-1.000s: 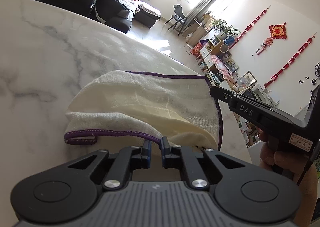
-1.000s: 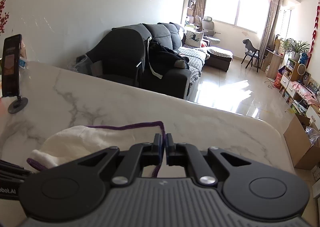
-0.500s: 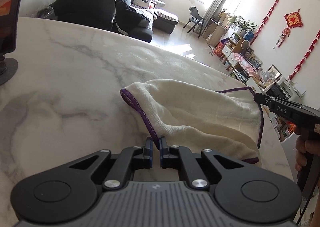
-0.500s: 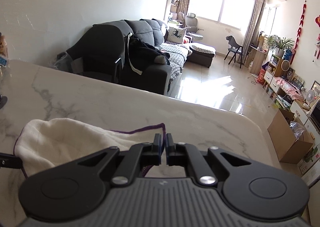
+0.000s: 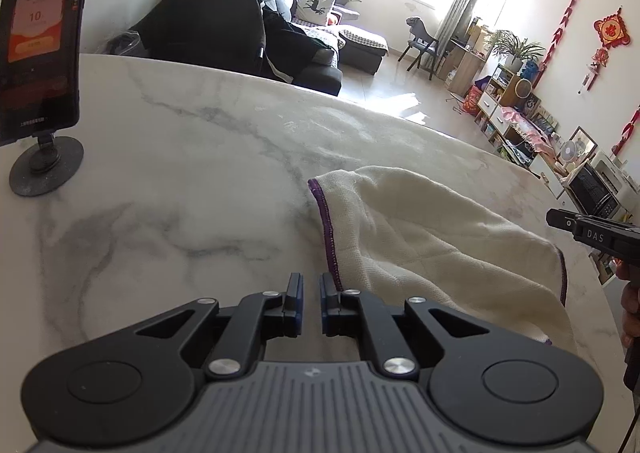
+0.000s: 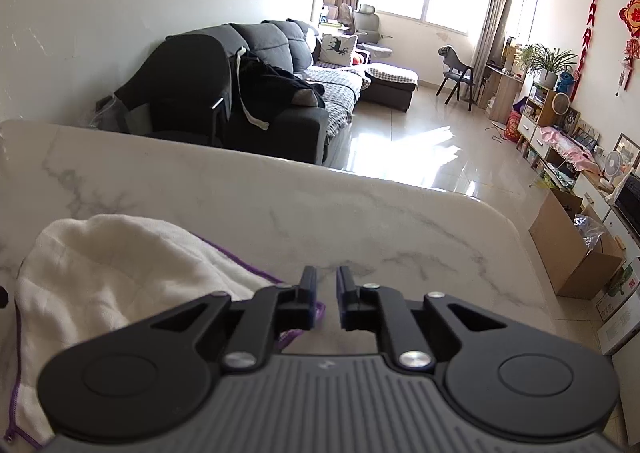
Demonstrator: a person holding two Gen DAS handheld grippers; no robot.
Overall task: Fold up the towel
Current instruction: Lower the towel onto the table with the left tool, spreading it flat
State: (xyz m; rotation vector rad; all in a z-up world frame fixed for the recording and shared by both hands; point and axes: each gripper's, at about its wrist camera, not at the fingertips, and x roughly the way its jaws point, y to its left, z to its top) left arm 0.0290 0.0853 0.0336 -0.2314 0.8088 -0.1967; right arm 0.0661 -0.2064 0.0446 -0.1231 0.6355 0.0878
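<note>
The cream towel (image 5: 432,245) w/ purple stitched hem lay folded over and rumpled on the white marble table (image 5: 168,189), toward its right end near the rounded corner. The left gripper (image 5: 311,281) hung just over the tabletop beside the towel's near left hem; its jaws had just been opening, stood a small gap apart, w/ nothing btwn them, only bare marble. The right gripper (image 6: 326,277) sat at the towel's opposite side, jaws likewise just parted a little and empty, the purple hem (image 6: 288,329) lying loose under its left finger, not pinched. A phone on a round stand (image 5: 40,53) stood upright at the table's far left, well apart from the towel. Sofa (image 6: 240,93) behind the table.
</note>
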